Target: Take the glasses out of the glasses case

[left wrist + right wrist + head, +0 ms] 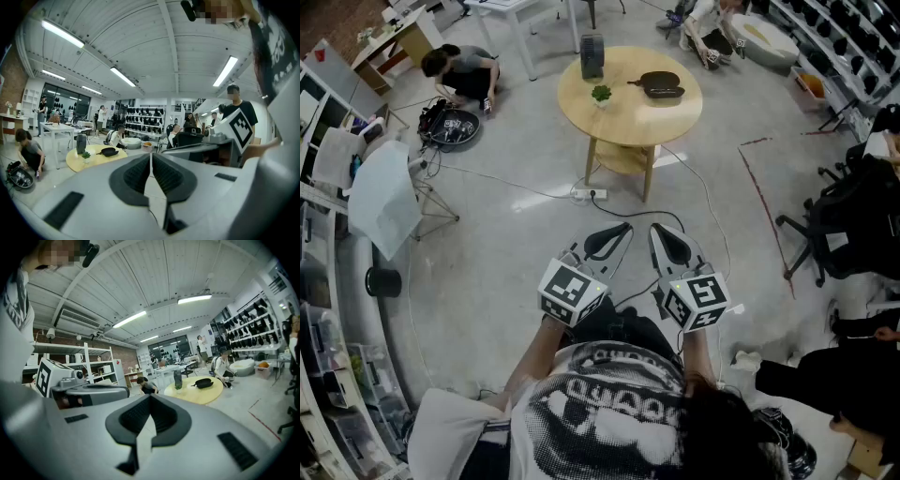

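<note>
Fingers (pixel 133 174) pressed together on left gripper (pixel 617 232) and right gripper (pixel 664 234), pinching nothing. Black glasses case (pixel 662 85) on round surface (pixel 623 117), upper centre, well apart. Approach first, then spread fingers before steadying case.

The glasses case (pixel 662 85) is a dark, flattish oval thing lying on the round wooden bench (pixel 623 122), over toward the far right side. A thin dark bit sticks out to its left. It's too small to tell if it's open.
</note>
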A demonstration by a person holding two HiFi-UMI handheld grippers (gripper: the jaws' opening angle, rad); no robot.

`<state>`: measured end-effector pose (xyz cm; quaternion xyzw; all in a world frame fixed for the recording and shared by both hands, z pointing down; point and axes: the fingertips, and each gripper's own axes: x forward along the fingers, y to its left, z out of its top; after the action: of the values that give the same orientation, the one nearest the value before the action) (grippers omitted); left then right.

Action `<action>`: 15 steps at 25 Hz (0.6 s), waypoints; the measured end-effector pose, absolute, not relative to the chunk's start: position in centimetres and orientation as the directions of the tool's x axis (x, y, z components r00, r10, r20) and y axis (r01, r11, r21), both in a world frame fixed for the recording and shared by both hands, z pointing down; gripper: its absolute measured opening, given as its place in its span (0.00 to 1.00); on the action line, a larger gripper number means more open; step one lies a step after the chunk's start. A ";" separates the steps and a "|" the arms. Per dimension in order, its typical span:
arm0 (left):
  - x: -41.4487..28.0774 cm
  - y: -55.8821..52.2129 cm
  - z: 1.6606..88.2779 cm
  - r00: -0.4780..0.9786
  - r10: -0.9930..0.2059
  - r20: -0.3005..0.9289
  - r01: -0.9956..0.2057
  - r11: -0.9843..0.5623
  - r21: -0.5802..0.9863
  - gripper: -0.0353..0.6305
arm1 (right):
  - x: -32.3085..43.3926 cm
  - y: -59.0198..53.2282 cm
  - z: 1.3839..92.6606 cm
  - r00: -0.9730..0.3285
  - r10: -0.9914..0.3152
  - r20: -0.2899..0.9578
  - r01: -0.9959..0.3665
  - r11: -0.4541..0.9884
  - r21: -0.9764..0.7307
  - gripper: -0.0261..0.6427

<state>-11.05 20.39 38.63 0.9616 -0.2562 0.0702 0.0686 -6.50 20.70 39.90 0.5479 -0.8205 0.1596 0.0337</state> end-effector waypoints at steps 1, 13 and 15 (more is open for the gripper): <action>-11.0 21.0 38.8 0.857 -0.484 0.176 -0.504 -0.858 0.096 0.09 | -6.5 21.2 39.9 -0.401 -0.887 0.229 -0.908 0.353 -0.224 0.03; -10.7 23.9 38.4 0.831 -0.530 0.168 -0.548 -0.832 0.086 0.09 | -6.8 24.3 39.3 -0.457 -0.866 0.204 -0.886 0.422 -0.193 0.03; -10.5 24.1 38.5 0.828 -0.534 0.171 -0.553 -0.829 0.082 0.09 | -6.6 24.6 39.3 -0.461 -0.864 0.201 -0.884 0.427 -0.189 0.03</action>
<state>-10.53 24.15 38.49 0.9538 -0.2849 0.0706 0.0642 -6.63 24.55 39.26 0.5178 -0.8440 0.1347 0.0366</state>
